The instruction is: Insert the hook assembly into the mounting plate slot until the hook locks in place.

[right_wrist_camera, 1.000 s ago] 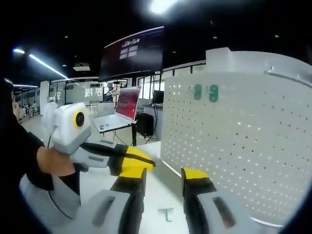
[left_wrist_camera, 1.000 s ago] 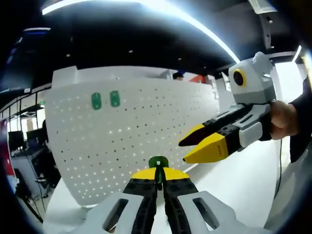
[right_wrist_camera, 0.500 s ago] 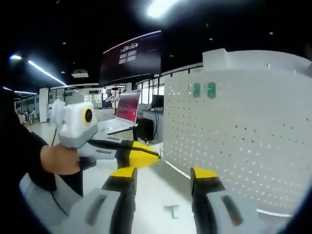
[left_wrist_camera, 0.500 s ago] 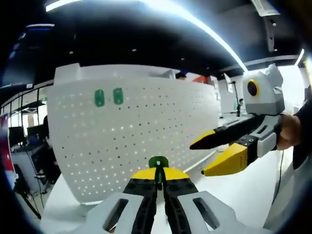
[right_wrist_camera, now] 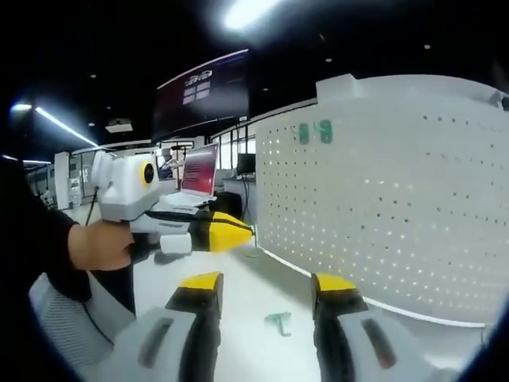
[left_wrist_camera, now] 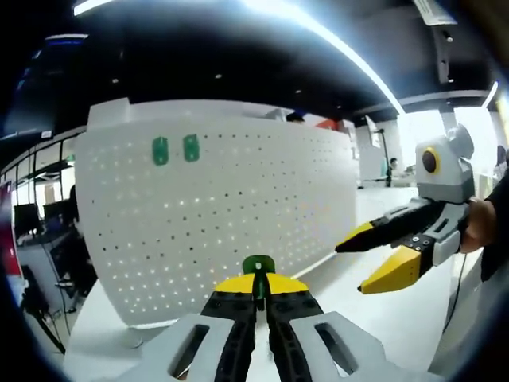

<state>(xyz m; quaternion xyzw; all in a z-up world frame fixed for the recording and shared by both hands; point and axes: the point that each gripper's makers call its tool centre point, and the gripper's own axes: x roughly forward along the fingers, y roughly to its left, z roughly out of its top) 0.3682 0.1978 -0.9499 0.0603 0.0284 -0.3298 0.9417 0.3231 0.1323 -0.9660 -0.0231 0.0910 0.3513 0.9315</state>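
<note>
Fingertips of the left gripper [left_wrist_camera: 256,286] were pinched closed on the green hook [left_wrist_camera: 258,267], short of the white pegboard [left_wrist_camera: 238,215] ahead. Right gripper [right_wrist_camera: 266,285] stood wide open and empty, a small green piece [right_wrist_camera: 278,321] lying on the table [right_wrist_camera: 246,294] between its tips.

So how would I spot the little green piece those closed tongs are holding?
Start at the big white pegboard standing on the white table. In front of it, low in the left gripper view, the left tongs are shut on a small green hook. Unlike the two green tabs already high on the board, this one sticks up between yellow tips.
</note>
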